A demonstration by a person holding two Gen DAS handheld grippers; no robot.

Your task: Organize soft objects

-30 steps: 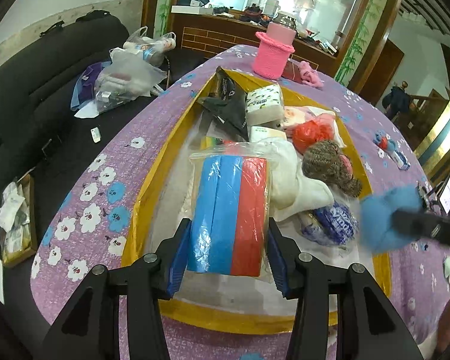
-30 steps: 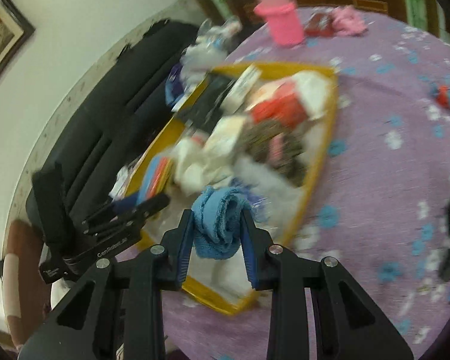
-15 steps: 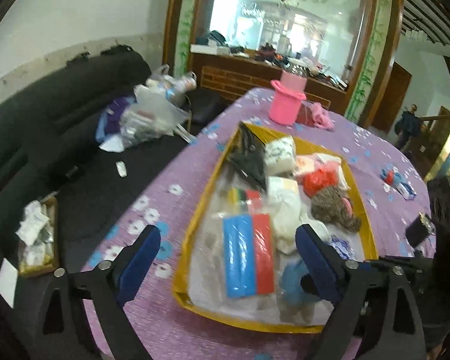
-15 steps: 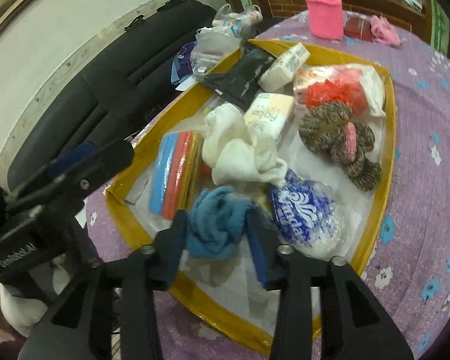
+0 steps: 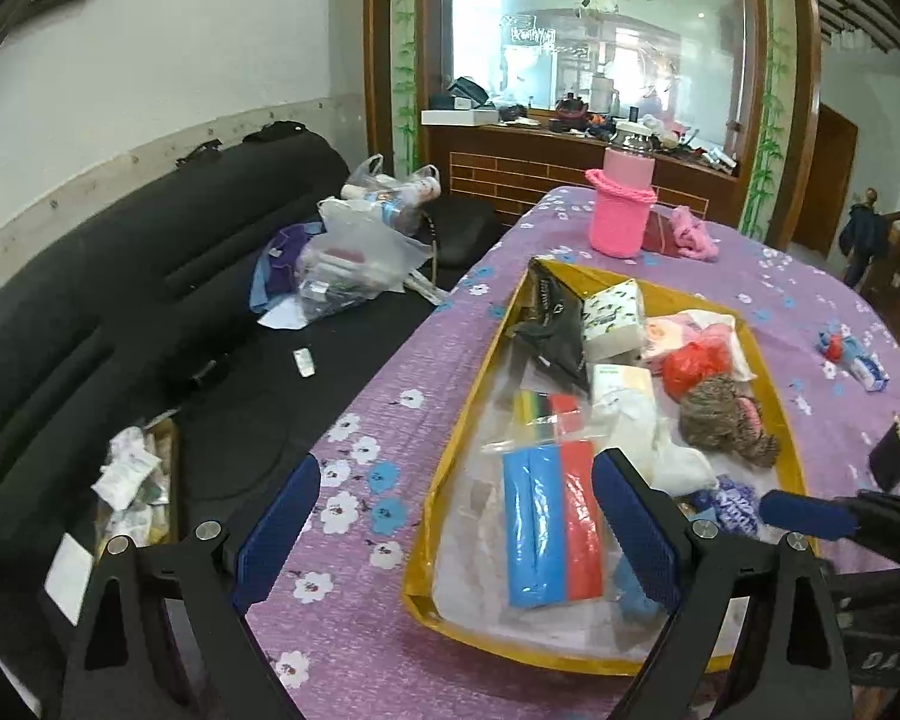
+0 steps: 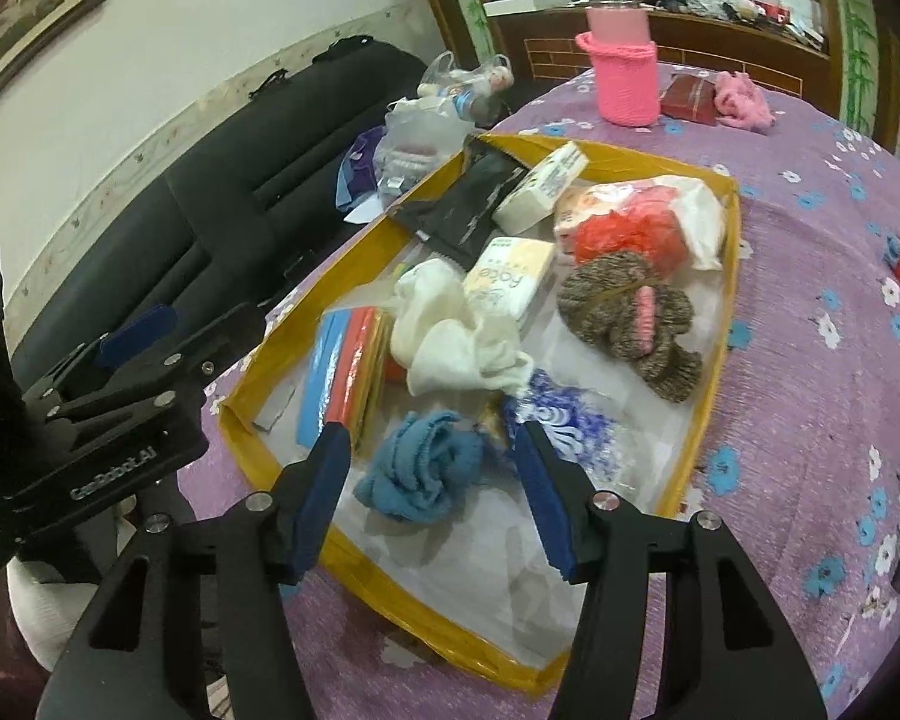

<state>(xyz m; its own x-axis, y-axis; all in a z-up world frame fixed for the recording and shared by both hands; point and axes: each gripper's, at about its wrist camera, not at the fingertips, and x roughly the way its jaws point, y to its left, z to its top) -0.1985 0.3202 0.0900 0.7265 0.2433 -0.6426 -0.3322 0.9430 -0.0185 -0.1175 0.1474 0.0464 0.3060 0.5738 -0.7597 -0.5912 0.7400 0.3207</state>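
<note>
Released within the last second, the blue cloth (image 6: 421,463) and the blue-and-red sponge pack (image 5: 551,531) lie in the yellow tray (image 6: 727,276), apparently untouched, both the left gripper (image 5: 456,534) and right gripper (image 6: 432,495) spread wide.

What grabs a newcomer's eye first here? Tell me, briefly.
The yellow tray on the purple table, heaped with soft things. A blue cloth lies loose at its near end between the open right gripper fingers; a pink cup stands beyond.
</note>
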